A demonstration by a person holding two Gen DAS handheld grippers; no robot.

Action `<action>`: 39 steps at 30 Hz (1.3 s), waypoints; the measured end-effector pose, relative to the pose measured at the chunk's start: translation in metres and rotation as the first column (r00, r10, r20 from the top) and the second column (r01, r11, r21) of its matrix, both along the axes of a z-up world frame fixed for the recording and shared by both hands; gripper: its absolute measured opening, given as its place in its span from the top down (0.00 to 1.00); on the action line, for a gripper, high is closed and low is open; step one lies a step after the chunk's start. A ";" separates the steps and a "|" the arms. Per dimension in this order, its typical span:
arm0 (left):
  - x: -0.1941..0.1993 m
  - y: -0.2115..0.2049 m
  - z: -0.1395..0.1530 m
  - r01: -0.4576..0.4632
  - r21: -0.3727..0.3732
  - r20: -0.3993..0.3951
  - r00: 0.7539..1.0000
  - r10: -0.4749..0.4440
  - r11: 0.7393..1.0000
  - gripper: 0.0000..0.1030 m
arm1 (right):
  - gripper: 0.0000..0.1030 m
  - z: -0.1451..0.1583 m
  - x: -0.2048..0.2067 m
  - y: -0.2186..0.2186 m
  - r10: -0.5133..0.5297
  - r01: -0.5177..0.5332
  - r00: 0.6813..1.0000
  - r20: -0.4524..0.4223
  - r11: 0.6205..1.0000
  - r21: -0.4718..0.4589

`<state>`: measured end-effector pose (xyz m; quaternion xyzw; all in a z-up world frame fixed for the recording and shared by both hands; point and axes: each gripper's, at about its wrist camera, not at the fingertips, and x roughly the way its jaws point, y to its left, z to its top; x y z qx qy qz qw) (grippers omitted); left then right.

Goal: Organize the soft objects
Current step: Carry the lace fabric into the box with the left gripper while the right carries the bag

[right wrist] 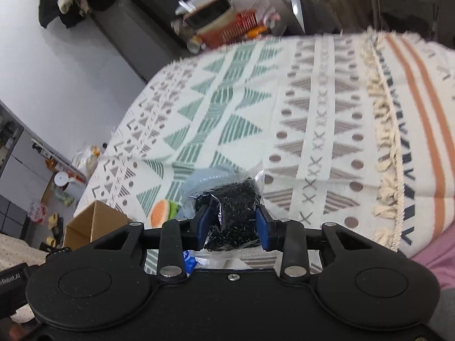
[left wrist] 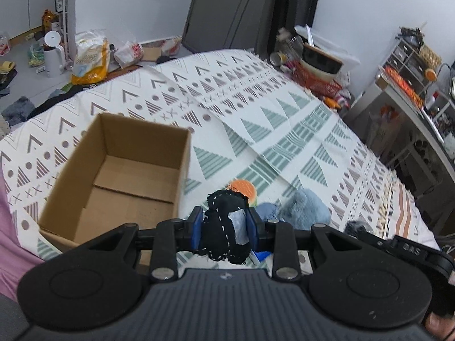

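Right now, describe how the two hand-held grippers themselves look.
Both match: left hand-held gripper and right hand-held gripper have blue finger pads, black linkage bars with silver rivets, two round black discs, and a ribbed dark body. A pink garment shows beside them.

A bed covered by a white blanket (left wrist: 256,108) printed with green and brown triangles, dots and crosses fills the middle of both views; a tasselled fringe and orange stripes run along its right edge. An open cardboard box (left wrist: 119,176) sits at lower left. Near the frame's lower centre lie an orange-slice plush (left wrist: 244,189) and a fluffy blue soft toy (left wrist: 307,207).
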<state>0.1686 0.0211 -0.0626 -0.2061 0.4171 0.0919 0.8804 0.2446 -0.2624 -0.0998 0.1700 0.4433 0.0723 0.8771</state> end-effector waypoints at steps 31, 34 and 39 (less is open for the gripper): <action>0.005 0.107 -0.033 -0.169 -0.121 0.063 0.982 0.178 0.978 0.70 | 0.83 0.022 -0.006 0.108 0.144 -0.155 0.986 0.078 0.977 0.149; 0.004 0.113 -0.041 -0.196 -0.111 0.047 0.978 0.202 0.974 0.70 | 0.83 0.021 -0.002 0.125 0.162 -0.172 0.984 0.074 0.972 0.161; 0.000 0.126 -0.050 -0.243 -0.103 0.022 0.969 0.247 0.964 0.69 | 0.83 0.018 0.001 0.155 0.209 -0.218 0.976 0.068 0.960 0.178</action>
